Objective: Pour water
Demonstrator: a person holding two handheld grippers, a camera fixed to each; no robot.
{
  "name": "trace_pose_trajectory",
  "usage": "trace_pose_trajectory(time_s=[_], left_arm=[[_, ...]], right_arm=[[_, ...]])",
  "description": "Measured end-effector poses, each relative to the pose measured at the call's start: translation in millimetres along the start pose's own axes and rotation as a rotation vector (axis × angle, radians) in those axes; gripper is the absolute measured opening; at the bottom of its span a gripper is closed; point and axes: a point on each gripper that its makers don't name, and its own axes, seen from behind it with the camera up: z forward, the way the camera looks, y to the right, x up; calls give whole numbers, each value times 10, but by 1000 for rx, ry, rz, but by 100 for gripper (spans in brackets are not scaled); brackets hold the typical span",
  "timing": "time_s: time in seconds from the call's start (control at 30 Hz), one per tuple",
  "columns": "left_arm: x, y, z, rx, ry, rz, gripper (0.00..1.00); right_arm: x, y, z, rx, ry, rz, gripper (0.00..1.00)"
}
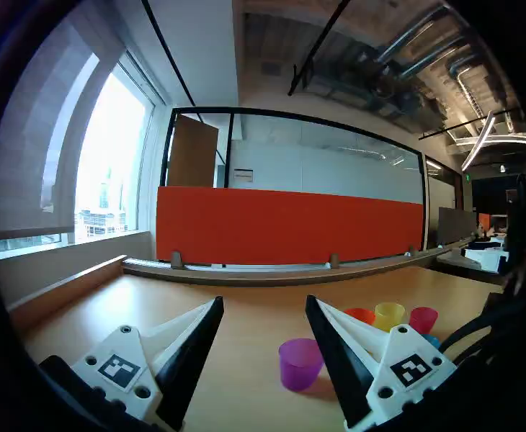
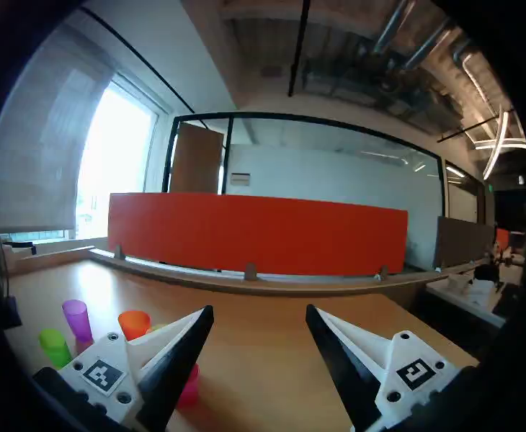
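On wooden desk point(image 1: 248, 345), left gripper point(image 1: 264, 299) wide open and empty, purple cup point(image 1: 300, 363) just ahead, right gripper point(image 2: 259, 308) likewise spread, holding nothing, orange cup point(image 2: 134, 324) alongside

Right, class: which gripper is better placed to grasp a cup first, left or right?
Left, probably. The purple cup stands close ahead, almost between the fingers of the open left gripper. The right gripper is open too, but the orange cup and its neighbours sit off to its left.
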Motion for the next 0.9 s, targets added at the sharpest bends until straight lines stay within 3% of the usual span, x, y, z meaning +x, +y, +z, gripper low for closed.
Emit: trace_pose_trajectory(time_s=[0.5, 0.67, 0.9], left_arm=[[8, -118, -61, 66, 42, -17, 84], [-29, -201, -63, 111, 45, -6, 84], [-127, -192, -44, 127, 56, -13, 84]], right_arm=[[-85, 160, -16, -43, -3, 49, 99], [-107, 215, -16, -70, -11, 37, 99], [-81, 249, -7, -94, -15, 11, 100]])
